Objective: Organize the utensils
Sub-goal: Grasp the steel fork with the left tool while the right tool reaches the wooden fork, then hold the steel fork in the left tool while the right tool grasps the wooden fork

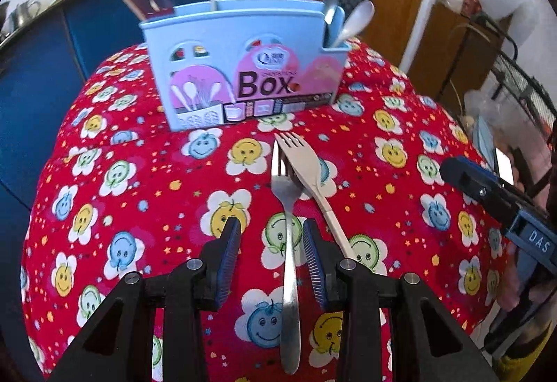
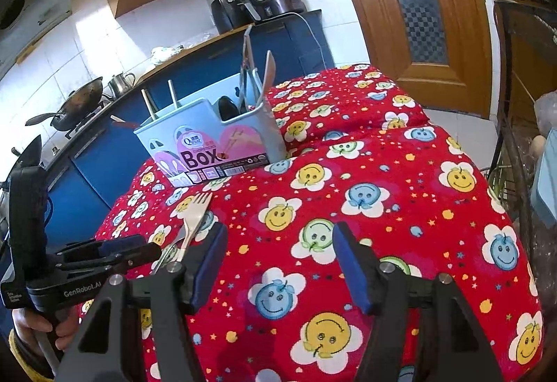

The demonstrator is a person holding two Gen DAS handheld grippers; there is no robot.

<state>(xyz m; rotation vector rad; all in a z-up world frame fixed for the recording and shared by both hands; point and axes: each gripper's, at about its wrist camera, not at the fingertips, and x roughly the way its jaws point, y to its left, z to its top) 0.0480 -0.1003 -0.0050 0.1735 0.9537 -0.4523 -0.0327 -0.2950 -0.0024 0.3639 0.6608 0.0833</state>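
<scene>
Currently metal fork (image 1: pixel 289 253) being straddled by spread left tongs (image 1: pixel 273 263), pads not pressing; likely stiff, slippery, thin — mid-handle being favoured. Right tongs (image 2: pixel 280 263) being held spread, empty.

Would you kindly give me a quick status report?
Left gripper open astride metal fork handle. Right gripper open, empty. Wooden fork overlaps metal fork's head. Utensil box behind.

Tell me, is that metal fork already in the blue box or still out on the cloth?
Out. The metal fork lies flat on the flowered cloth, in front of the blue box, beside a pale fork.
</scene>
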